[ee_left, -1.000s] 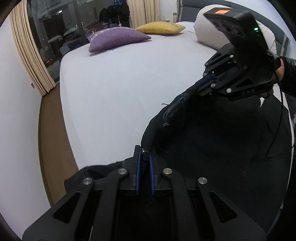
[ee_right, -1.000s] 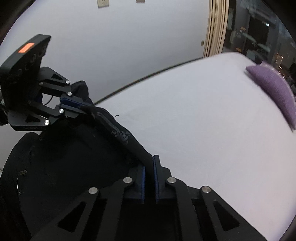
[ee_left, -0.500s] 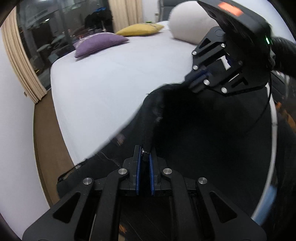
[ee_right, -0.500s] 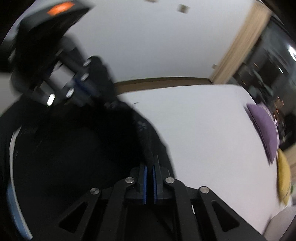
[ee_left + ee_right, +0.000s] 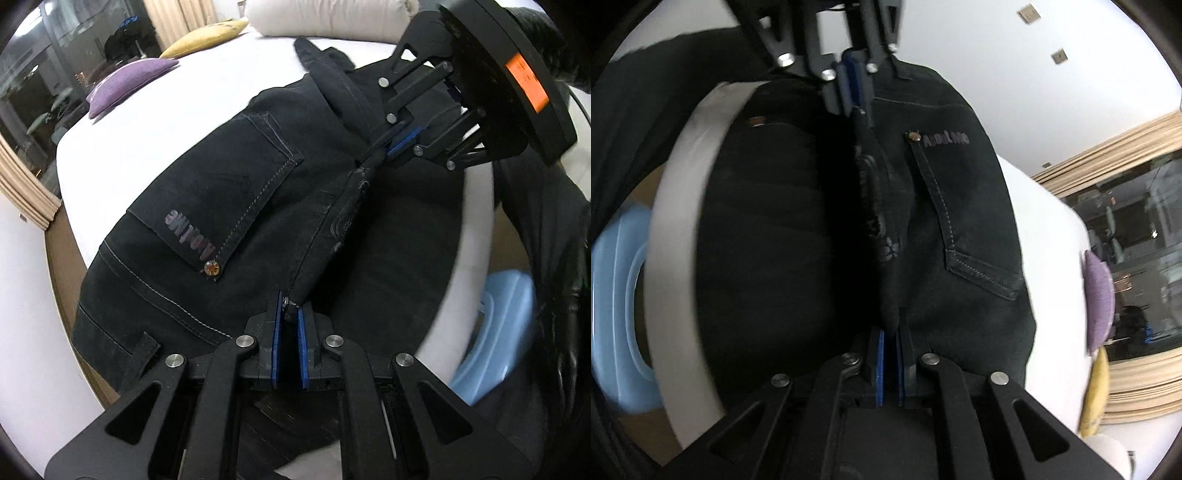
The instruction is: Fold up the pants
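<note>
Black jeans (image 5: 221, 206) with a stitched back pocket and a logo hang lifted above the white bed (image 5: 155, 122). My left gripper (image 5: 290, 314) is shut on the waistband edge. My right gripper (image 5: 400, 144) is shut on the same band further along, so the band runs taut between them. In the right wrist view the jeans (image 5: 945, 206) hang in front of me, my right gripper (image 5: 890, 336) is shut on the fabric, and the left gripper (image 5: 851, 103) pinches the far end. The legs are hidden below.
A purple cushion (image 5: 129, 79), a yellow cushion (image 5: 203, 37) and a white pillow (image 5: 325, 18) lie at the bed's far side. A light blue plastic tub (image 5: 495, 325) stands on the floor beside the bed. Curtains (image 5: 22, 184) and a glass wall stand beyond.
Both grippers have lifted and turned the jeans. The back pocket side now faces up, spread between the grippers. The right gripper swung over and now points back toward the left one.
</note>
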`<act>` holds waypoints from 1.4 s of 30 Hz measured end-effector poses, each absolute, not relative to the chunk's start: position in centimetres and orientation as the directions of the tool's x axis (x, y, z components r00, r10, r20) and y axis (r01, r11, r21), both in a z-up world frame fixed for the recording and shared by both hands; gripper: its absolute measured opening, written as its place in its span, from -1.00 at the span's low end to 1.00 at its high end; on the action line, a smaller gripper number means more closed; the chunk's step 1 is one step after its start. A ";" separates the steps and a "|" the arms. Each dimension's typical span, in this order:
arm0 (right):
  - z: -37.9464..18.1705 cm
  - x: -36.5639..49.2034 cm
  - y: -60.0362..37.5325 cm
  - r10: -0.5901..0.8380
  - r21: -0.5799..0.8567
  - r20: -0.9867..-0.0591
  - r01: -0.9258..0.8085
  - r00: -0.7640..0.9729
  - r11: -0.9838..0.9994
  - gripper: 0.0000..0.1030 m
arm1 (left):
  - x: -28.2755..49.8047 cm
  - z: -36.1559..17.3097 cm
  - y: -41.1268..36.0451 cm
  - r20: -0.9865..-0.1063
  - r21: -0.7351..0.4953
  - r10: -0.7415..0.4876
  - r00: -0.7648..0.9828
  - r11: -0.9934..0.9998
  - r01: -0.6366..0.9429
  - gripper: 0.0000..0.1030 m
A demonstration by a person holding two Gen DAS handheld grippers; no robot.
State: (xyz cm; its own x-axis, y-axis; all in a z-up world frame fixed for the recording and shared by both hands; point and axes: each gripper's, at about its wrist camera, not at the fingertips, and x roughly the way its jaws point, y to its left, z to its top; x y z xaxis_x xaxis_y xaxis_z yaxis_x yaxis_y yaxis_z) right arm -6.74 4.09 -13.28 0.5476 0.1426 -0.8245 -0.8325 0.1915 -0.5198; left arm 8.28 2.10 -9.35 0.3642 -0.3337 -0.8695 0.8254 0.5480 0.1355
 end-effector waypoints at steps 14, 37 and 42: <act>-13.6 -6.0 5.4 0.103 -0.549 -0.812 -0.812 0.574 0.198 -0.89 | 9.7 -10.0 1.1 -0.893 0.148 -0.313 0.323 0.474 0.868 -0.87; -15.6 -5.7 7.0 0.061 -0.559 -0.802 -0.782 0.595 0.275 -0.82 | 11.0 -6.4 0.8 -0.876 0.043 -0.374 0.303 0.566 0.823 -0.79; -16.1 -5.5 7.1 0.058 -0.552 -0.801 -0.773 0.595 0.313 -0.82 | 13.4 -7.7 -4.1 -0.829 -0.012 -0.441 0.343 0.627 0.779 -0.79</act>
